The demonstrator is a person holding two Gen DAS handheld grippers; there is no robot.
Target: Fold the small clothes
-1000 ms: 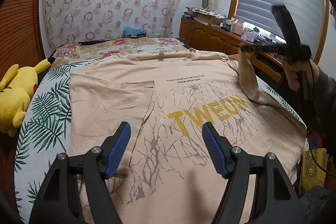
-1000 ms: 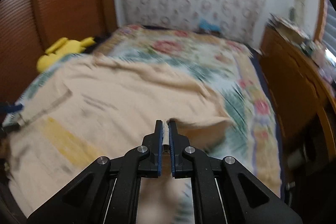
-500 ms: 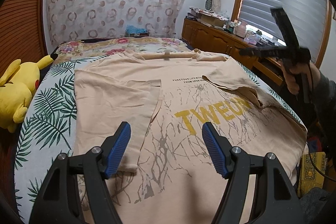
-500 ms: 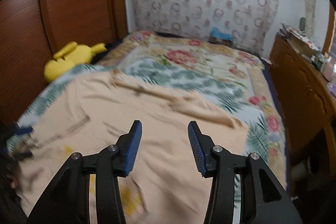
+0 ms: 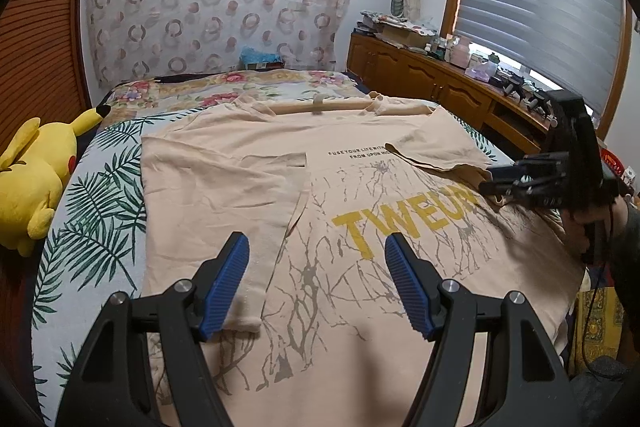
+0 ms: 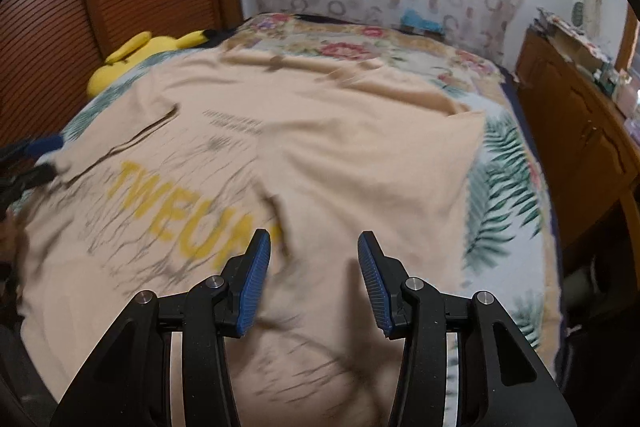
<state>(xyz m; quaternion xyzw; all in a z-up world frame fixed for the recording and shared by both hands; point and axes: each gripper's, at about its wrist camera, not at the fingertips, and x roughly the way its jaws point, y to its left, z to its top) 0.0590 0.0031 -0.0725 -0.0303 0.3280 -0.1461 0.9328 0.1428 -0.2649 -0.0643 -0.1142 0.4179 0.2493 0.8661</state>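
1. Bedroom setting: a bed (image 5: 100,195) covered in a leaf-and-flower print serves as the folding surface; a yellow plush toy (image 5: 32,183) lies at its left edge and a wooden cabinet (image 5: 432,87) runs under the window.
2. Beige T-shirt (image 5: 360,227), printed side up with yellow lettering, lies spread flat across the bed with its collar toward the far wall.
3. Both sleeves are already turned inward over the body: the left sleeve (image 5: 224,183) lies flat; the right sleeve (image 5: 436,151) rests on the chest with a slightly rumpled edge. This narrows the garment, probably in preparation for a fold along its length.
4. Left gripper (image 5: 318,283) hovers above the lower left part of the shirt, blue pads spread wide, holding nothing.
5. Right gripper (image 6: 314,281) is likewise spread and empty, low over the shirt's right side near the folded sleeve; its view is motion-blurred.
6. Judged stage: sleeve folds done, body folds remaining.
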